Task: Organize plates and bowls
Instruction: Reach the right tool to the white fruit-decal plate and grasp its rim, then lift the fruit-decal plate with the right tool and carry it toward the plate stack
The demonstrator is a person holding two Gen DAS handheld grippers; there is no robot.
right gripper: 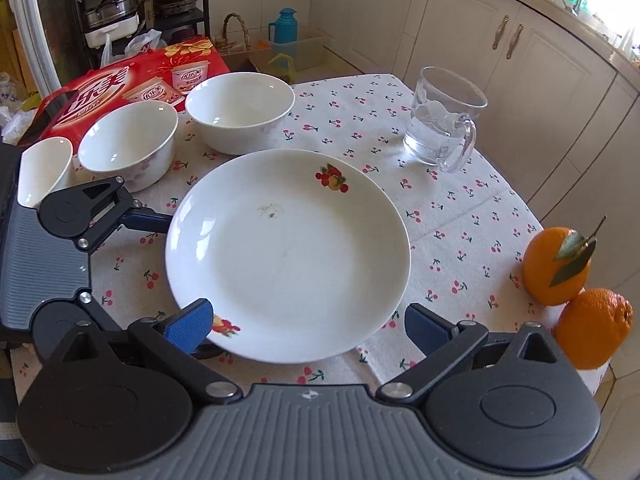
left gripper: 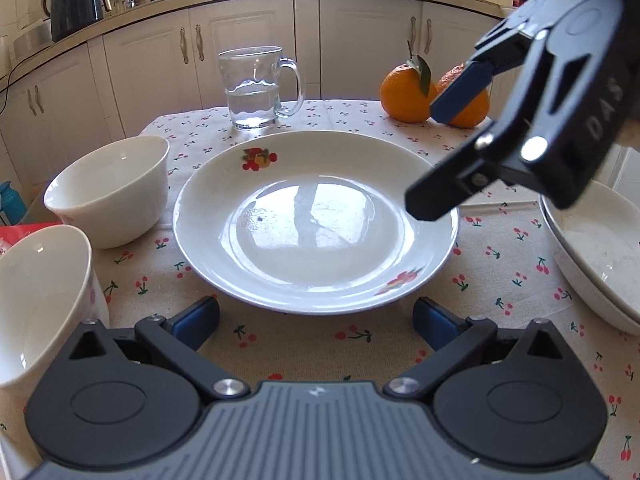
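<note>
Claws: your left claw [left gripper: 316, 318] and right claw [right gripper: 308, 324] both gape empty, flanking the white fruit-printed ceramic plate [right gripper: 288, 256], positioned for lifting.

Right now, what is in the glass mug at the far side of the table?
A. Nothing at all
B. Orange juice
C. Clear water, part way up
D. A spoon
C. The glass mug shows a clear liquid line about halfway up its wall, with no colour and nothing standing in it; the right wrist view shows the same clear liquid.
</note>
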